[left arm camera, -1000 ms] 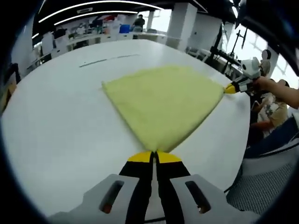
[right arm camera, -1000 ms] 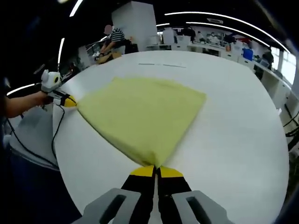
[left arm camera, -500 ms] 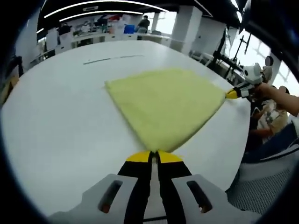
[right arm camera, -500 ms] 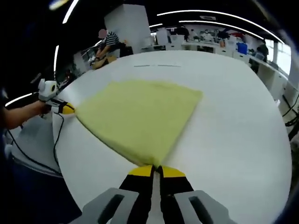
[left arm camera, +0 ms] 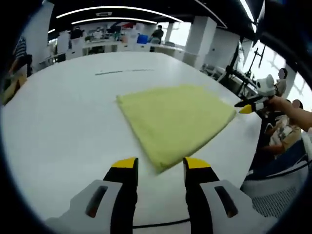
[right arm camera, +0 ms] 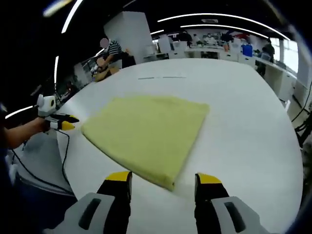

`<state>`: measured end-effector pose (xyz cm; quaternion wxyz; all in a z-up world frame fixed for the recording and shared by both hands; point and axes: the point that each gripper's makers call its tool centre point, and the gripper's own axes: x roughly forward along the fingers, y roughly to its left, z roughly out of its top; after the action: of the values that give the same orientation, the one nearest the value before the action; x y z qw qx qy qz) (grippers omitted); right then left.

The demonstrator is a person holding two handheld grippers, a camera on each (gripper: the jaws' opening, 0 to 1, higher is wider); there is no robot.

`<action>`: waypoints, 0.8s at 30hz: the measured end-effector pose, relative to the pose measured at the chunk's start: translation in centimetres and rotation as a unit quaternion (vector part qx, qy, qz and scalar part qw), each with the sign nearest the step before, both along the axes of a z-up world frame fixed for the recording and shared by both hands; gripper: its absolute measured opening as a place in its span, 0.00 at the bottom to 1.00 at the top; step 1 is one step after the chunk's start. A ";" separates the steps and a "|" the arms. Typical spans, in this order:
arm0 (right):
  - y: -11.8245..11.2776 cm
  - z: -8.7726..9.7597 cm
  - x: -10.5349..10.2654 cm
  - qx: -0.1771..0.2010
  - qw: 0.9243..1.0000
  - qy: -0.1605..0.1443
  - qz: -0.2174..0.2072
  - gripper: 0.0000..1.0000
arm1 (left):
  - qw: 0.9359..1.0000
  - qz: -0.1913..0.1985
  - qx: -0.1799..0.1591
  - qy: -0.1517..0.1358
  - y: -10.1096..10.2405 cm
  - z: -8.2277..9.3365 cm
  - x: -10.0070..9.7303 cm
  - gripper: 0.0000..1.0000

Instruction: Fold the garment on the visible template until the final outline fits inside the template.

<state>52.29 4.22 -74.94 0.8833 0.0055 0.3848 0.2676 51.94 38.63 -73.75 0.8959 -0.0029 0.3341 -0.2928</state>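
In the left gripper view, the left gripper (left arm camera: 160, 165) is hovering low over the white tabletop (left arm camera: 58, 126) with its yellow-tipped jaws standing apart and gripping nothing; the near corner of the folded yellow-green garment (left arm camera: 175, 119) is lying flat on the tabletop just ahead of the gap between them, not touched by either tip. The garment is resting as a flat four-cornered shape, its edges lying smooth against the surface. A thin dark line (left arm camera: 124, 71) is running across the tabletop well beyond the garment; whether it belongs to the template cannot be determined. At the right edge of this view, the right gripper (left arm camera: 243, 108) is sitting just beside the garment's far right corner, a hand (left arm camera: 279, 102) holding it. In the right gripper view, the same gripper (right arm camera: 163, 179) is pointing at the garment's near corner (right arm camera: 168, 183), its jaws likewise parted and empty, while the left gripper (right arm camera: 67, 126) is showing at the left beside the tabletop's rim. No brand, label or legible writing is appearing on the garment, the grippers or the tabletop.
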 end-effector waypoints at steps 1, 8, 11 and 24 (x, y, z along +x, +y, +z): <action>0.2 0.5 0.1 0.000 1.000 -0.005 0.003 0.60 | 1.000 0.002 -0.002 -0.007 -0.1 0.5 0.0 0.41; 1.2 2.9 -0.3 0.010 0.999 -0.020 0.022 0.76 | 1.000 0.012 -0.015 -0.021 0.0 2.6 -0.3 0.53; 1.5 3.7 -0.7 0.008 0.999 -0.024 0.031 0.82 | 0.999 0.018 -0.024 -0.024 -0.1 3.5 -0.4 0.59; 2.5 6.7 -2.5 0.005 0.998 -0.042 0.055 0.98 | 0.999 0.026 -0.043 -0.020 -1.3 6.0 -2.1 0.83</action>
<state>49.75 6.74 -68.28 0.8825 -0.0224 0.3456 0.3182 49.84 37.38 -67.80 0.9087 -0.0444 0.3027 -0.2840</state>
